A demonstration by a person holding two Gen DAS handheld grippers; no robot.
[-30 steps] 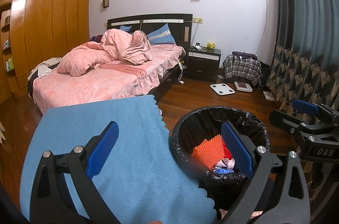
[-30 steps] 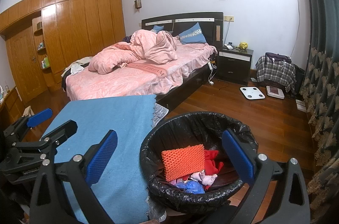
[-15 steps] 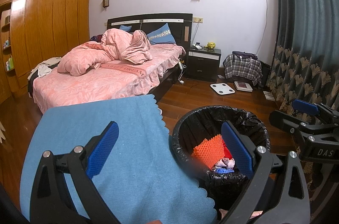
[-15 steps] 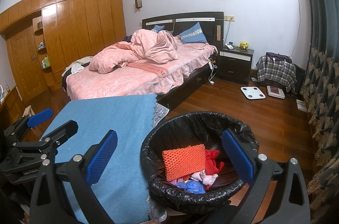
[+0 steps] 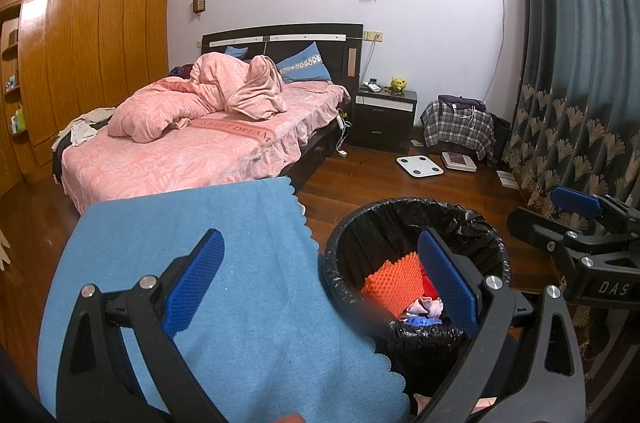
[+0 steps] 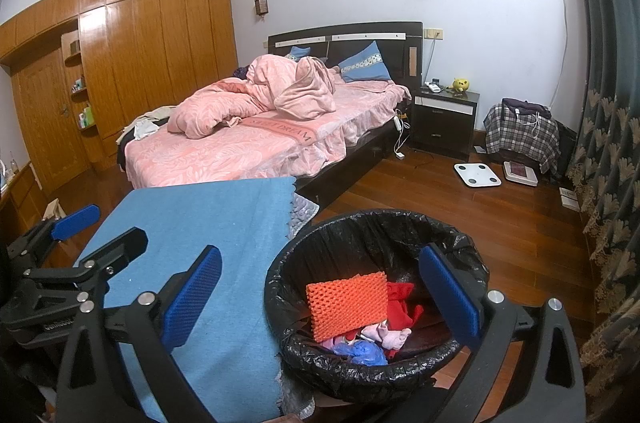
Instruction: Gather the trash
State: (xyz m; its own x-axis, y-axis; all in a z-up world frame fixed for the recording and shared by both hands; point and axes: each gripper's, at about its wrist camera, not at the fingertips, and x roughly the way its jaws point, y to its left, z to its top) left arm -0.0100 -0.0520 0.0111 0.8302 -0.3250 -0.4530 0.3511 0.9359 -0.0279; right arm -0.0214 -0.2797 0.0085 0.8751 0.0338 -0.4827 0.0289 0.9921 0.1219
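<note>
A black-lined trash bin [image 6: 376,307] stands on the wooden floor just beside a table draped in blue cloth [image 6: 208,247], already holding an orange foam pad [image 6: 347,304], red scraps and crumpled pink and blue bits. Both tools hover above, the left gripper [image 5: 320,287] and right gripper [image 6: 320,297] spread wide and holding nothing. With no loose litter visible on the cloth, the sound course appears to be keeping the jaws open and scanning the table and floor before reaching.
</note>
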